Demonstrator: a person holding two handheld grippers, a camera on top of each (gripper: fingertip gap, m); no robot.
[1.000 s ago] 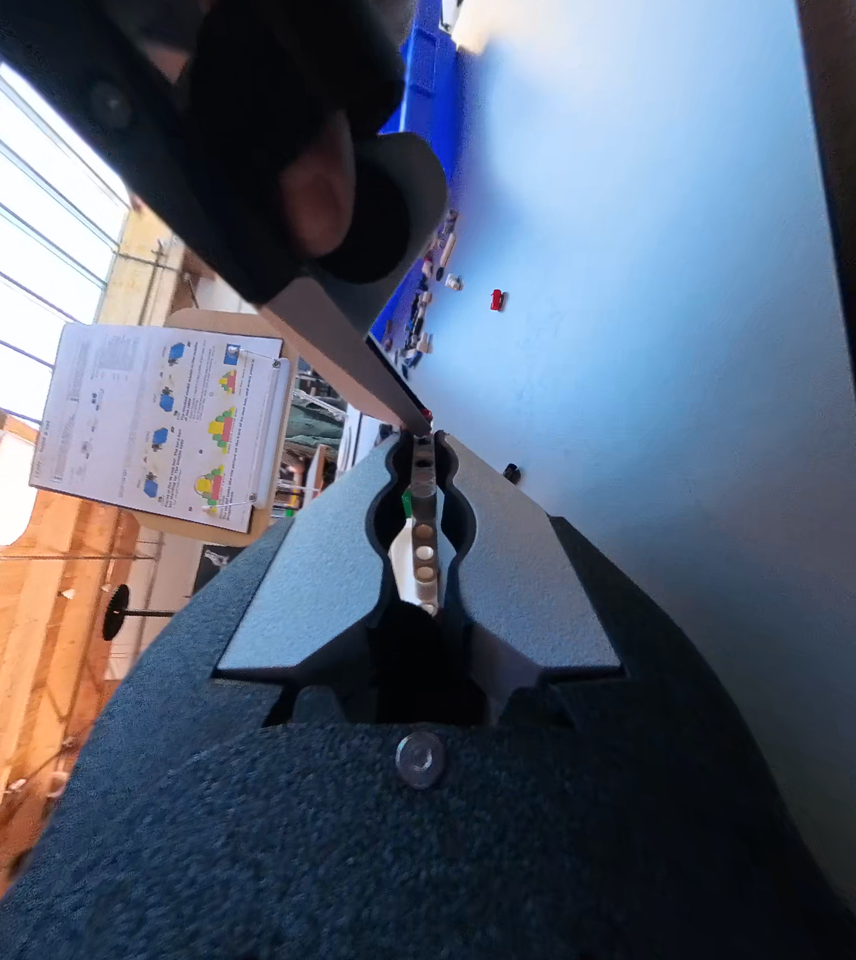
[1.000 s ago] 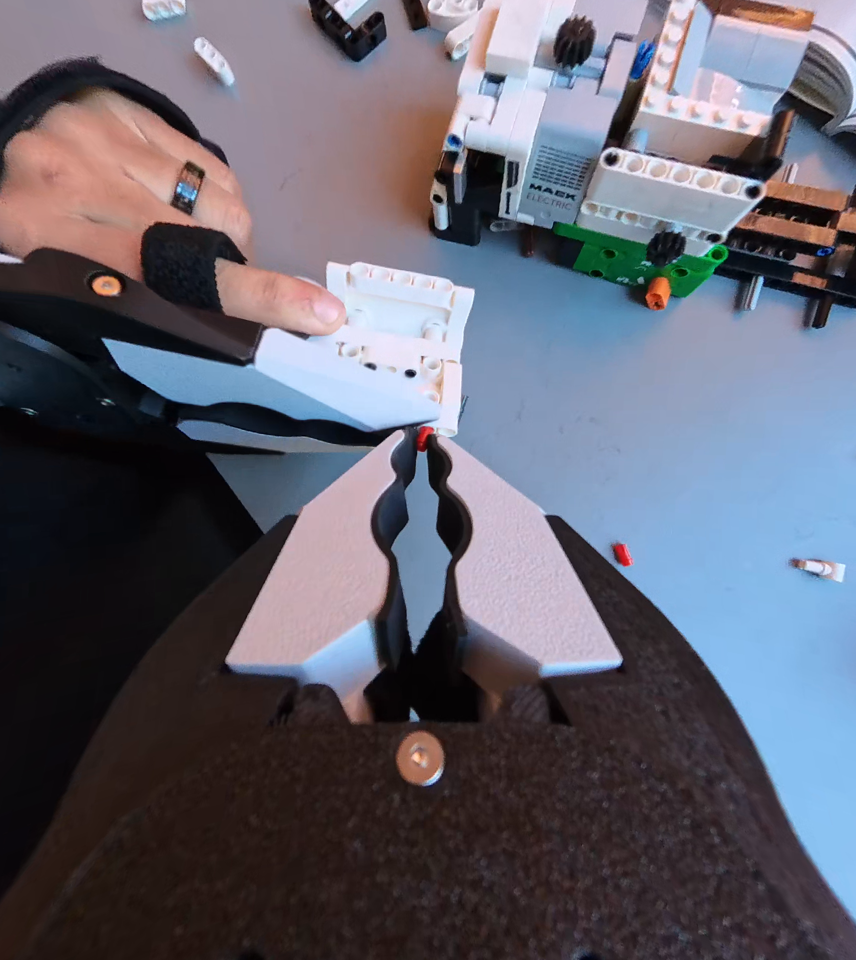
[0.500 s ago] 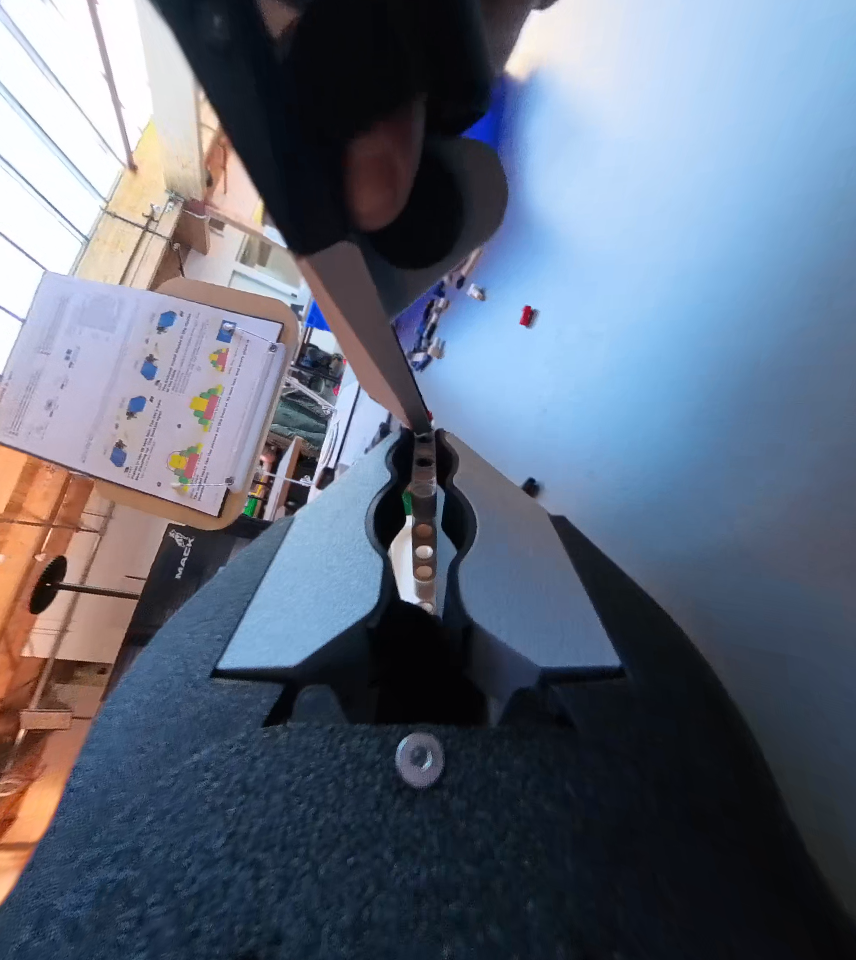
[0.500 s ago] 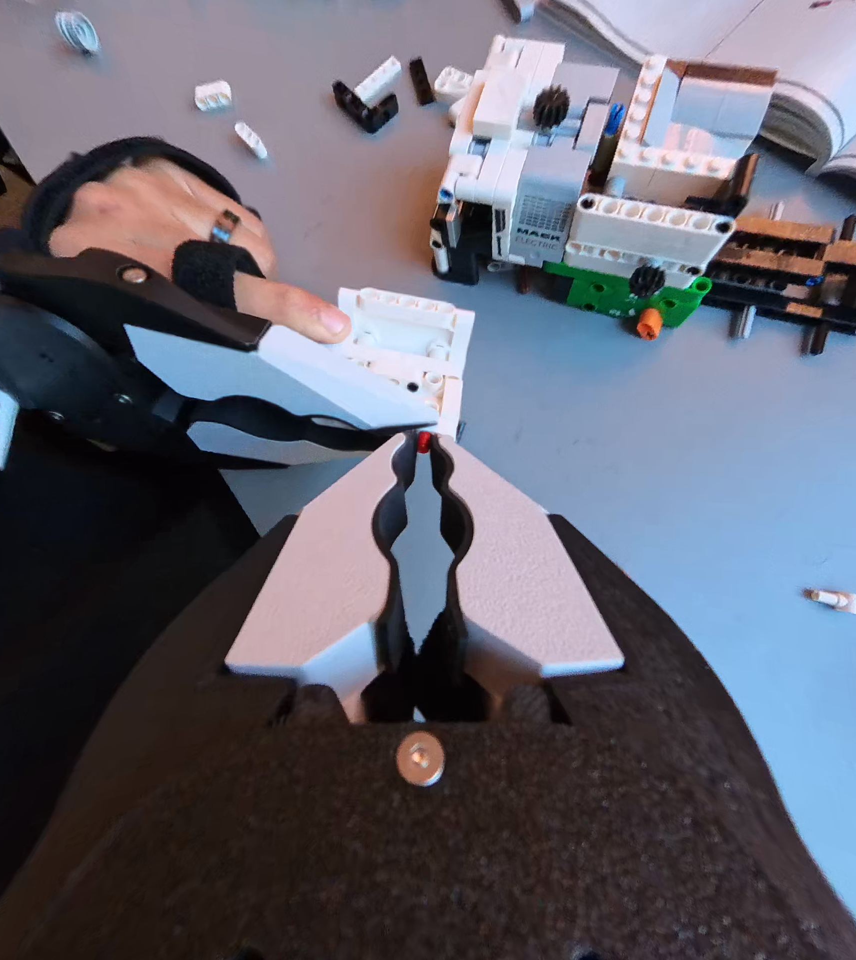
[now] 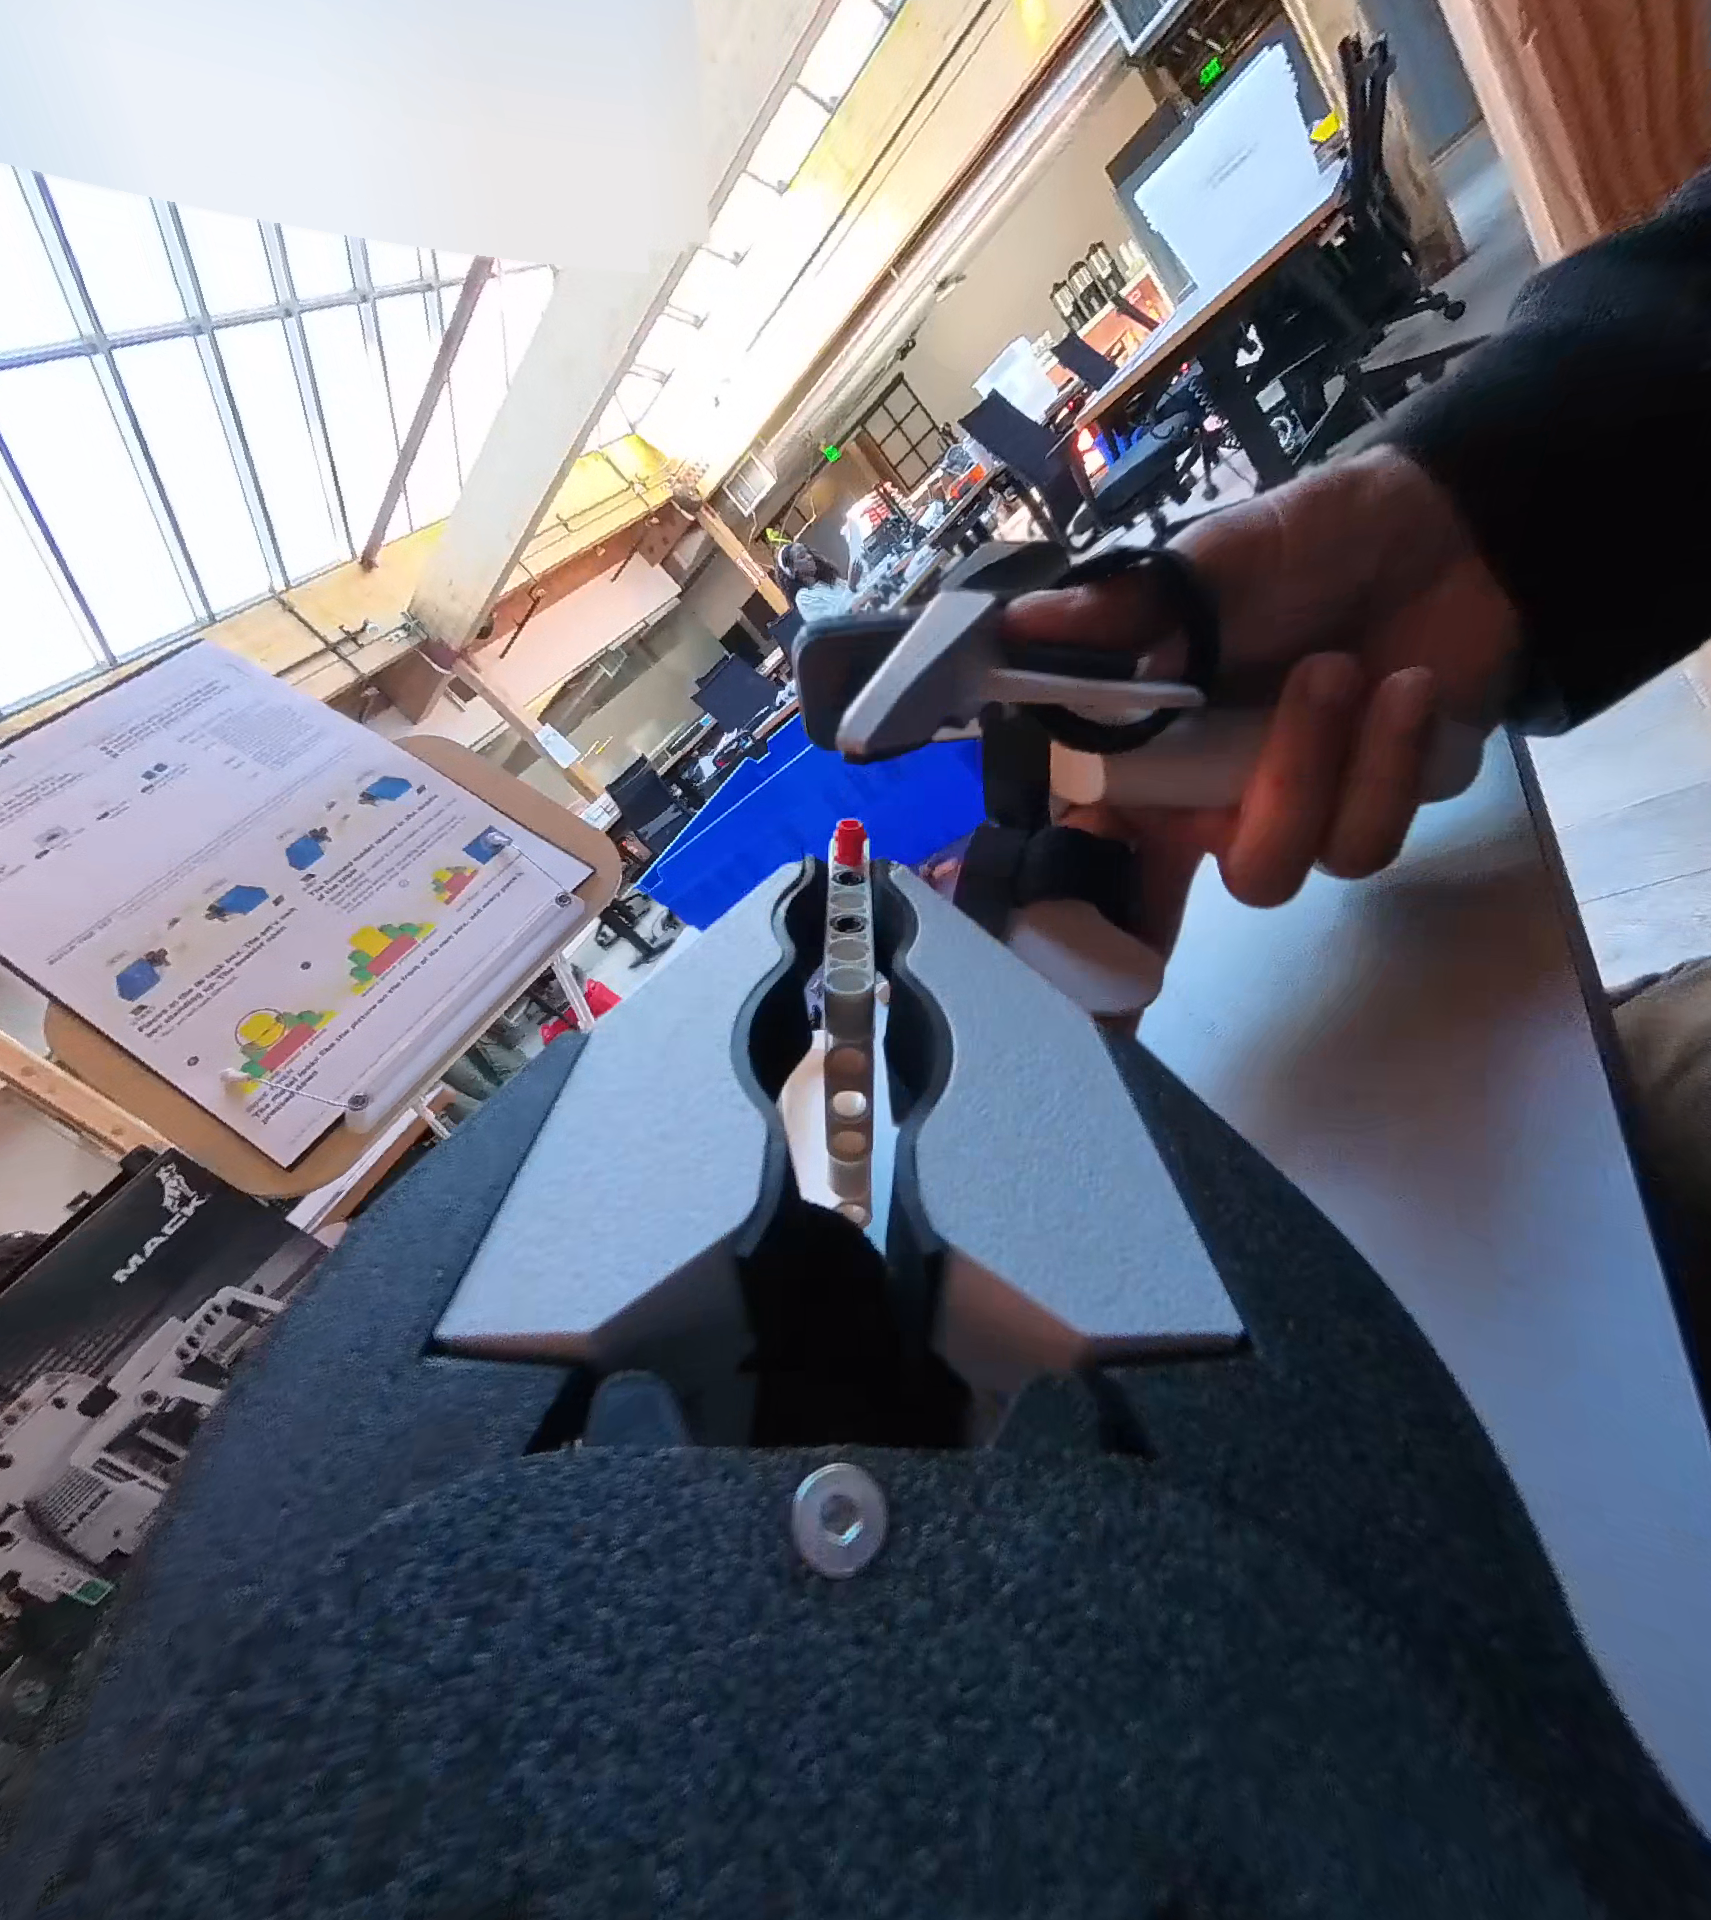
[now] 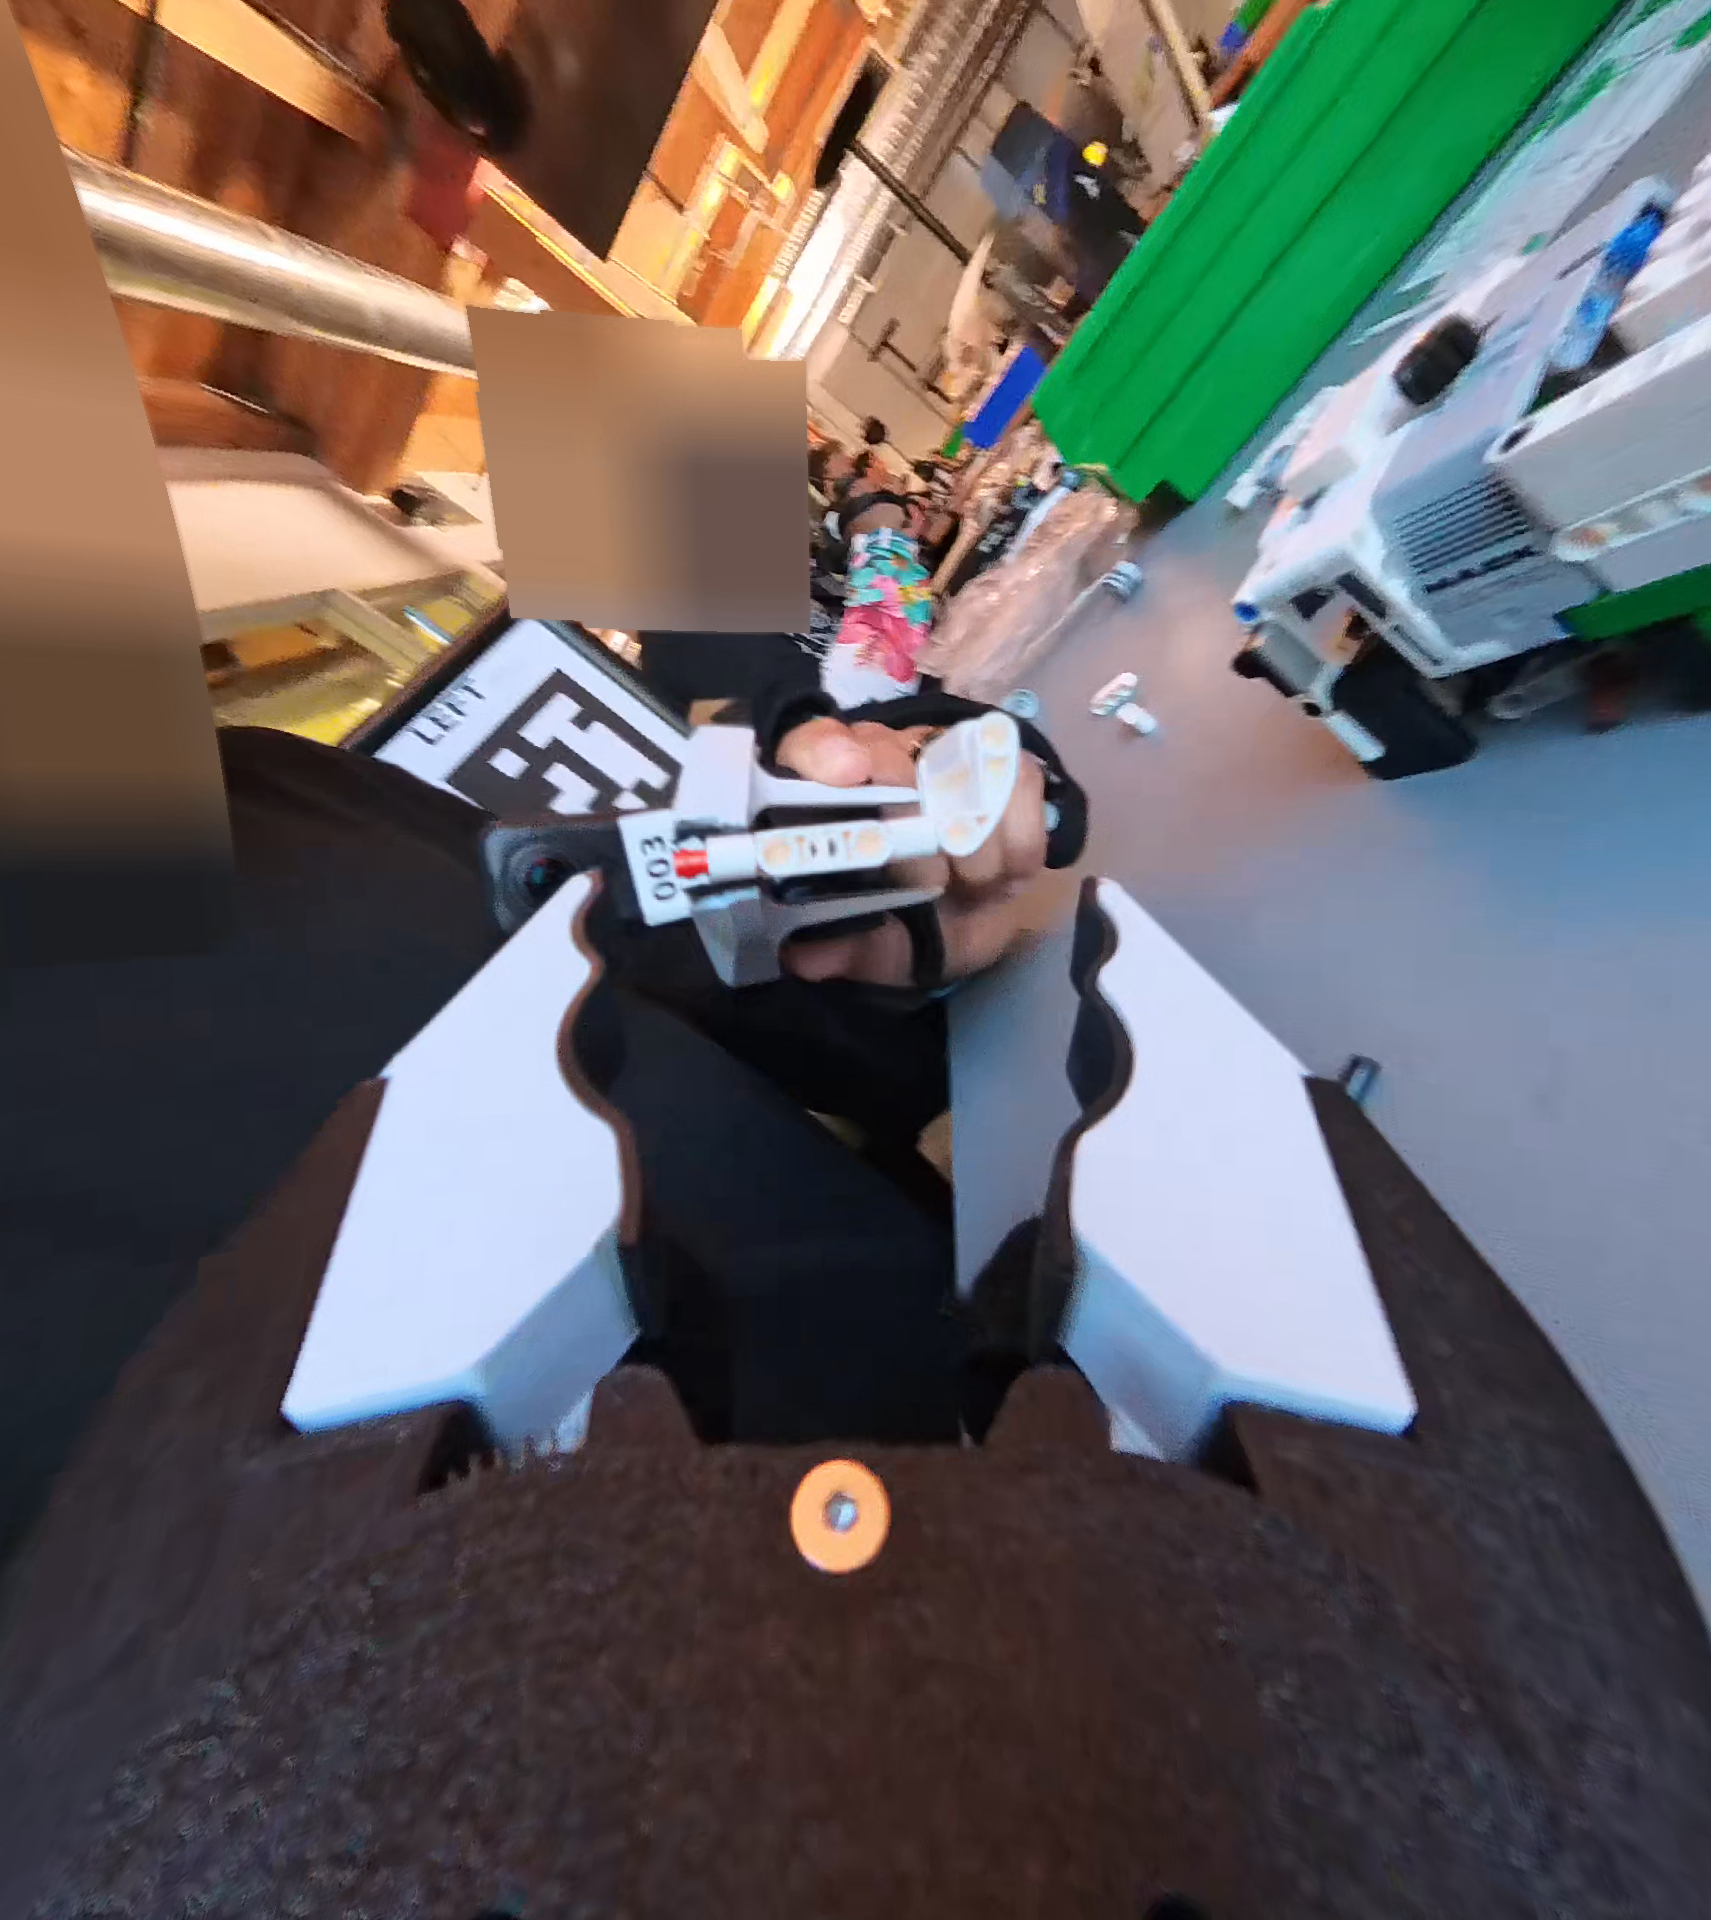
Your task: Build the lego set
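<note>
A grey table [image 6: 1453, 935] carries a part-built white truck [image 6: 1433, 561] and small, blurred loose pieces [image 6: 1121, 701], seemingly lego.

Bright daylight from windows [image 5: 134, 416], wide-angle edge distortion, right view motion-blurred

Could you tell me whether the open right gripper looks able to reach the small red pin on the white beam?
Probably yes: the right gripper is open, and the small red pin protrudes uncovered from the white perforated beam.
</note>
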